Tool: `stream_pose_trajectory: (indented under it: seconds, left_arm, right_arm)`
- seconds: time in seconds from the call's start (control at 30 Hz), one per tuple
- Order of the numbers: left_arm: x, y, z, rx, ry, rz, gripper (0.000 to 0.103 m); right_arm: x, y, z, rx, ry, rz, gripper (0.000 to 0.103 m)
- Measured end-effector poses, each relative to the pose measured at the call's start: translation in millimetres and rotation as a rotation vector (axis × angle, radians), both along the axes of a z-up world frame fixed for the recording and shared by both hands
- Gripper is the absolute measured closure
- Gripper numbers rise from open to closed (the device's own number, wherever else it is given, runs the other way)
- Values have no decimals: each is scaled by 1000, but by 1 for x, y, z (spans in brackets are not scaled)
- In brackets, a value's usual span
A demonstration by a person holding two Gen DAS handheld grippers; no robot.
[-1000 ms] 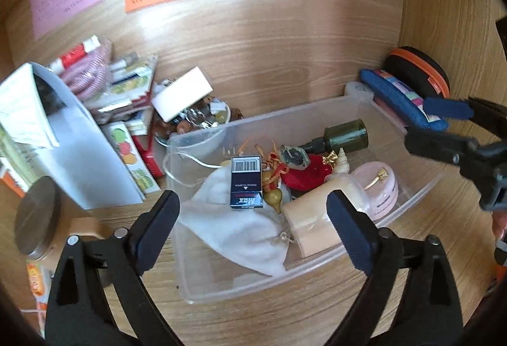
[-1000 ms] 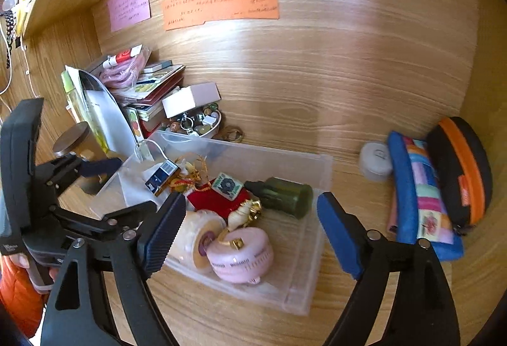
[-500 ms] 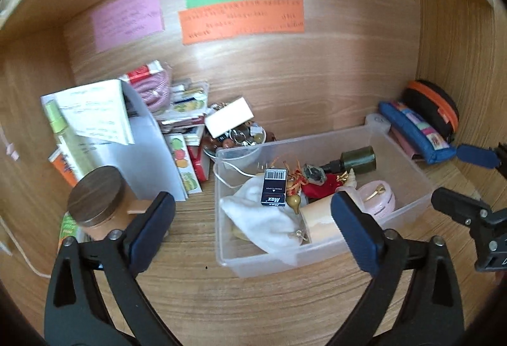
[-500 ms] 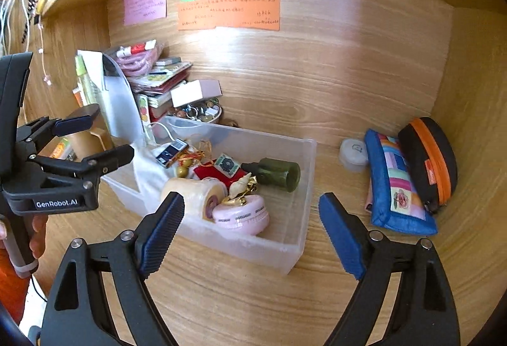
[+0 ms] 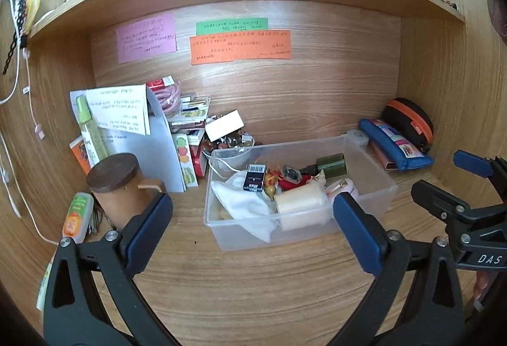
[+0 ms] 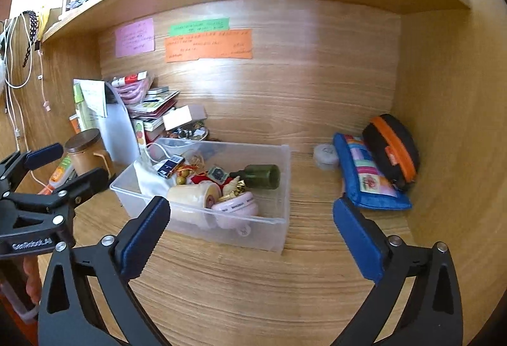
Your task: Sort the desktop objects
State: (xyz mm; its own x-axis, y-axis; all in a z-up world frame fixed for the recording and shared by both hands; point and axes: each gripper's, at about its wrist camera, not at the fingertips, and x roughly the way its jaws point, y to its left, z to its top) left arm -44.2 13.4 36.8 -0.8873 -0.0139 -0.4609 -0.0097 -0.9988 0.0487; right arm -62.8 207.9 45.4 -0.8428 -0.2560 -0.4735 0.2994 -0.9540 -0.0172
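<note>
Left wrist view shows the left tool (image 5: pixel 252 214) spread wide and empty above the bare desk (image 5: pixel 253 282), short of the clear plastic bin (image 5: pixel 364 155). The right tool (image 6: pixel 250 222) is equally wide and holds nothing; it hangs in front of the bin's near wall. Both seem held back to take in the whole cubby rather than reach. Small things are gathered in the bin: a white cloth (image 5: pixel 244 203), a cream roll (image 5: pixel 299 203), a pink round case (image 6: pixel 234 208), a dark green bottle (image 6: pixel 261 176) and a small black box (image 5: pixel 254 177). Its label is too small to read. Printed "DAS" and what looks like "GenRobot.AI" mark the tool bodies. The blue pouch (image 6: pixel 367 174) and the black-and-orange case (image 6: pixel 391 146) lie against the right wall, well apart from the bin.
</note>
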Motion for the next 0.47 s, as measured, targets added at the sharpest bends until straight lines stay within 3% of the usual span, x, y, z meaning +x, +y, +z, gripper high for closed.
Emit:
stream_pose_trajectory:
  seconds: [0.47]
  left_arm:
    - [-3, 2, -17, 25, -20, 9, 0]
  right_arm:
    - [7, 6, -19, 26, -24, -57, 0]
